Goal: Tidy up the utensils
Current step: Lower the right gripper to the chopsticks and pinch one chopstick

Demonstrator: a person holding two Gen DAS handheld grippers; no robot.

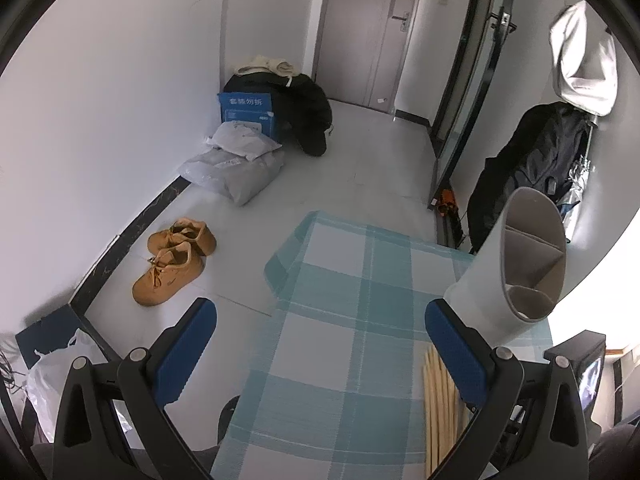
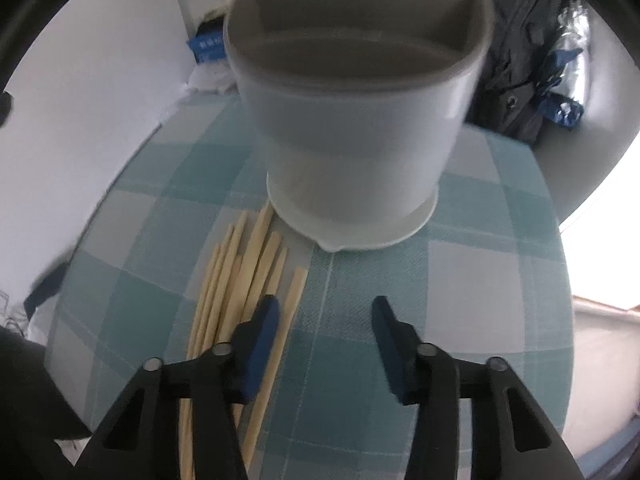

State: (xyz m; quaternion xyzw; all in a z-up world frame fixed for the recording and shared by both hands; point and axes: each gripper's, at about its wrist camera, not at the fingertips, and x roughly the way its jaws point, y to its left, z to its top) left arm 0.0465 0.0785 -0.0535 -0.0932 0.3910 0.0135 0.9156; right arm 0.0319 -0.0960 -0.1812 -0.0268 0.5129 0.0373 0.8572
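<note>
Chopsticks lie in a loose bundle on the left part of the table, which is covered by a teal and white checked cloth; their far tips fan out and the nearest ones come just short of the holder's base. In the left wrist view the same chopsticks show by the table's right edge, partly behind that gripper's right finger.

The left gripper hovers over the near left part of the table with its blue-padded jaws spread wide and nothing between them but bare cloth. On the floor beyond the table's left edge sit tan shoes, and further back against the wall grey plastic bags, a blue box and a dark heap of clothing.

The right gripper points down at the cloth, its jaws partly open and empty; the left finger hangs over the chopsticks' right side, while the right finger is over bare cloth.

The white utensil holder stands upright on a flared base toward the far right of the table, its inside split by dividers into compartments, which look empty where visible. Behind the far right corner dark jackets hang against the wall.
</note>
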